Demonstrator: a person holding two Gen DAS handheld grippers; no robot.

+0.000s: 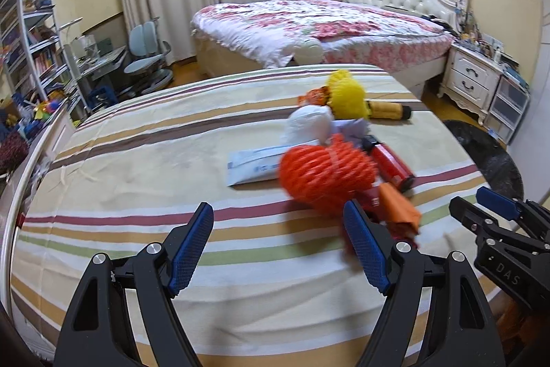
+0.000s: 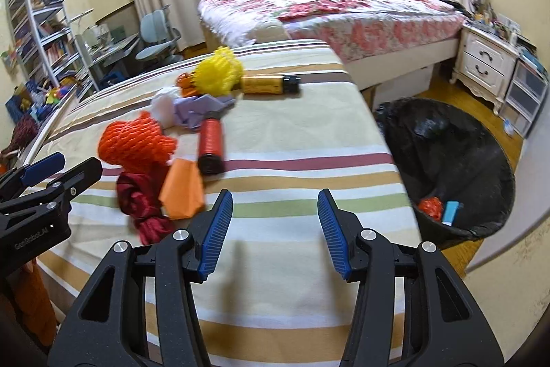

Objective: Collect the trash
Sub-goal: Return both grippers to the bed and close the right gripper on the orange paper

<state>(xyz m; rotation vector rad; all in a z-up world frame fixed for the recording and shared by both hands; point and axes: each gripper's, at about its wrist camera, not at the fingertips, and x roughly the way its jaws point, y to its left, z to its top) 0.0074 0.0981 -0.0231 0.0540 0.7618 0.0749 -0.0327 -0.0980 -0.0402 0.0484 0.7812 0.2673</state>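
Trash lies in a heap on the striped bed (image 2: 292,140): an orange foam net (image 2: 135,141), a dark red cloth (image 2: 141,202), an orange paper (image 2: 182,191), a red tube (image 2: 210,143), a yellow foam net (image 2: 216,74), a tan tube (image 2: 264,84) and crumpled white and lilac paper (image 2: 192,107). My right gripper (image 2: 275,226) is open and empty, just right of the heap. My left gripper (image 1: 278,239) is open and empty, in front of the orange net (image 1: 326,174). A flat white packet (image 1: 254,165) lies behind the net. The black-lined bin (image 2: 447,160) stands on the floor to the right.
The bin holds a red item (image 2: 429,207) and a blue one (image 2: 450,212). A second bed with a floral cover (image 2: 343,9) stands behind, with a white nightstand (image 2: 488,61) on its right. Shelves (image 2: 41,23), a desk and a chair (image 2: 158,36) are far left.
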